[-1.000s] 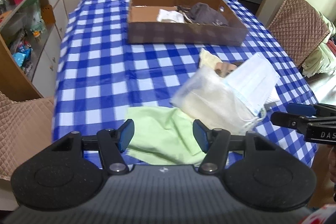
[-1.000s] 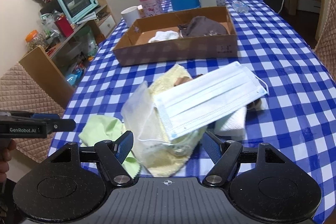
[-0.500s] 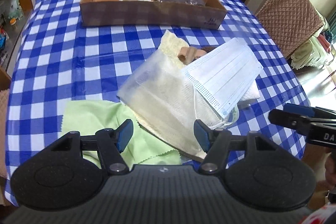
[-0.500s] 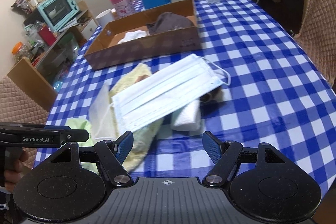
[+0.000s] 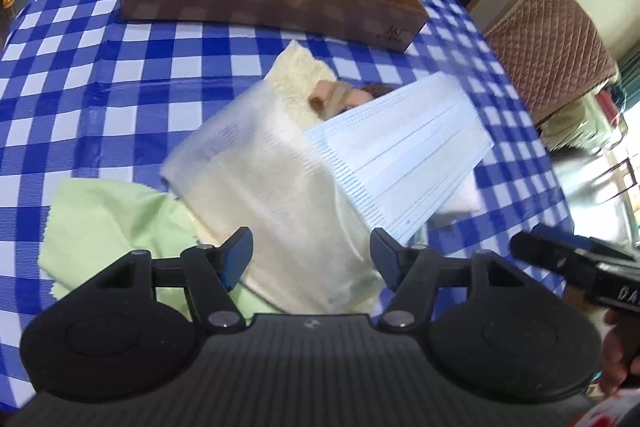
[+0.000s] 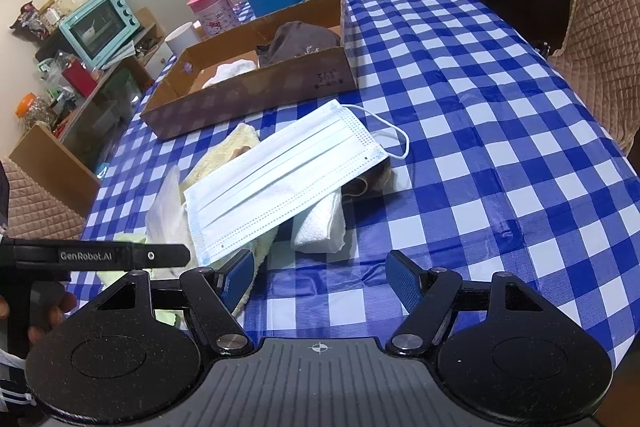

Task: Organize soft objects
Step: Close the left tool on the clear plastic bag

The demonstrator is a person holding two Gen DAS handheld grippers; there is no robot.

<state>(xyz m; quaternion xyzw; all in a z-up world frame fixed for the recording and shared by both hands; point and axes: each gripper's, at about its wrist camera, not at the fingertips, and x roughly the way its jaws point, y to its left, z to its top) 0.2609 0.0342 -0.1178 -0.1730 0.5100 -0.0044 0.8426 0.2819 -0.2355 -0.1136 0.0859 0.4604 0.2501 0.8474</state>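
The left gripper [image 5: 311,258], jaws opening, straddled a plastic bag [image 5: 272,187] beneath the mask [image 6: 280,183]; the right gripper [image 6: 320,281] gaped empty, the box [image 6: 256,95] beyond.

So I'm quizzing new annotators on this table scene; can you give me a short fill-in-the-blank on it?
1. The face mask lies on top of the ___ of soft things.
2. The cardboard box already holds a white cloth and a ___ one.
3. The tablecloth is checked white and ___.
4. The left tongs are ___, nothing gripped.

Missing: pile; grey; blue; opening
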